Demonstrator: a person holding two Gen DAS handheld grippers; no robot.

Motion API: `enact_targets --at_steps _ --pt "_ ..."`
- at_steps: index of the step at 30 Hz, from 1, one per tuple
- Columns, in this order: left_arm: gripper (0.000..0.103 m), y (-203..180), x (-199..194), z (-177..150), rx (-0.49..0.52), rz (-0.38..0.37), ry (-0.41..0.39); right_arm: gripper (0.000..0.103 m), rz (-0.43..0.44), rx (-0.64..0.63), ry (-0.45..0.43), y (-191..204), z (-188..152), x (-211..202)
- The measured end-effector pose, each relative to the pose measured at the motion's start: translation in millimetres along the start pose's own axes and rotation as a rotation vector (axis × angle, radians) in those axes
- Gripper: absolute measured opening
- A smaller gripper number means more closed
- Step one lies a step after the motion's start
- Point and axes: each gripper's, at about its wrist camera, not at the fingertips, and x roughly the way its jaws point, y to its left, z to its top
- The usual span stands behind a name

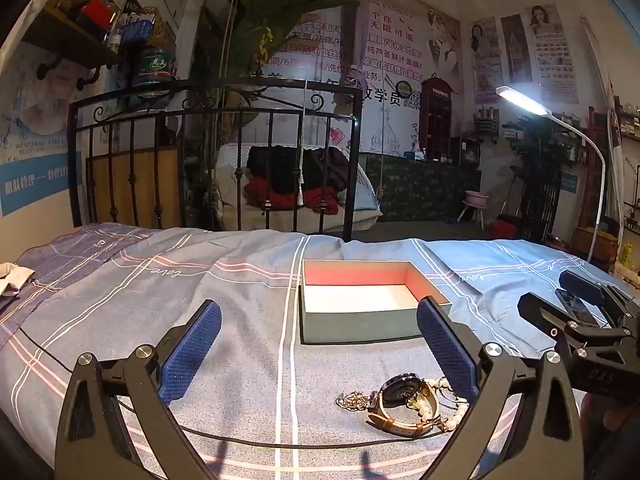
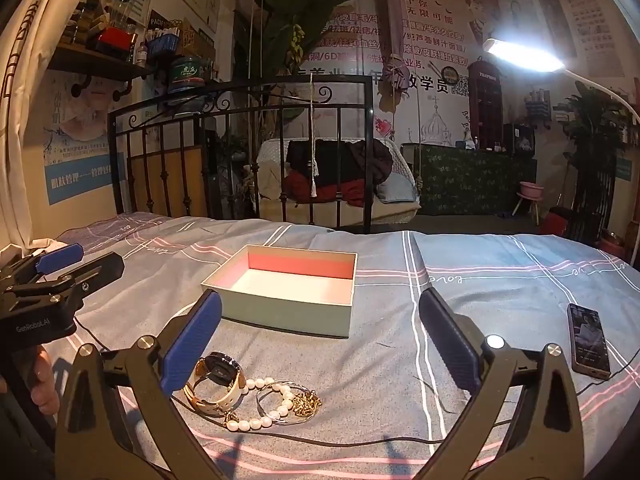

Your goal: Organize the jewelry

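An open grey box [image 1: 360, 324] with a red and white inside sits on the striped bedsheet; it also shows in the right wrist view [image 2: 288, 312]. Nearer than the box lies a pile of jewelry: a watch [image 1: 400, 390] with a dark face and tan strap, a pearl bracelet [image 1: 440, 408] and a gold chain [image 1: 352, 400]. In the right wrist view the watch [image 2: 218, 376], pearls [image 2: 256, 404] and chain [image 2: 306, 402] lie by the left finger. My left gripper [image 1: 318, 346] is open and empty. My right gripper [image 2: 320, 344] is open and empty.
A phone [image 2: 588, 340] lies on the sheet at the right. A black cable [image 2: 340, 440] runs across the sheet in front of the jewelry. A black iron bed frame [image 1: 216, 120] stands at the far edge. A lit floor lamp [image 1: 520, 100] stands at the right.
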Motion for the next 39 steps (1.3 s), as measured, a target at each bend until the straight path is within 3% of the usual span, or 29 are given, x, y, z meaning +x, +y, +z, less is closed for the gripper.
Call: enact_targets --at_steps 20,39 --pt "0.096 -0.5 -1.0 -4.7 0.013 -0.025 -0.023 0.098 -0.004 0.005 -0.01 -1.3 5.2 -2.8" --pt "0.096 -2.1 5.4 -7.8 0.038 -0.021 0.031 0.098 -0.001 0.002 0.003 -0.8 3.6 0.0"
